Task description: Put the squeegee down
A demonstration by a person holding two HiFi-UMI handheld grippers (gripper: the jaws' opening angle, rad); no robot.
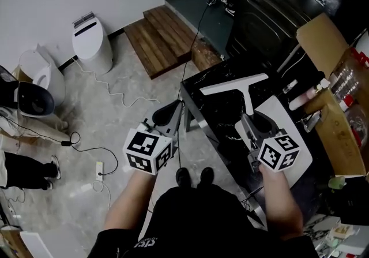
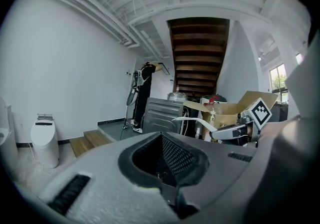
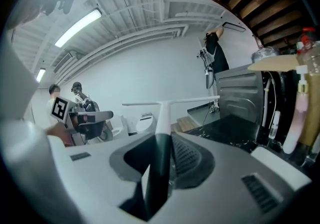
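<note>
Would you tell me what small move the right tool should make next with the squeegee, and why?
Probably lower the right tool toward the black tabletop. It is shut on the squeegee handle, and the white blade seems held above the surface, so it likely needs bringing down before release.

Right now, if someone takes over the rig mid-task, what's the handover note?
Right gripper: shut on the squeegee by its handle, with the white blade out ahead over the black table.
Left gripper: jaws together, nothing between them, held over the floor off the table's left edge.
Done: squeegee is in hand, not yet put down.
Left: lower it onto the table, open the right jaws, back away.
</note>
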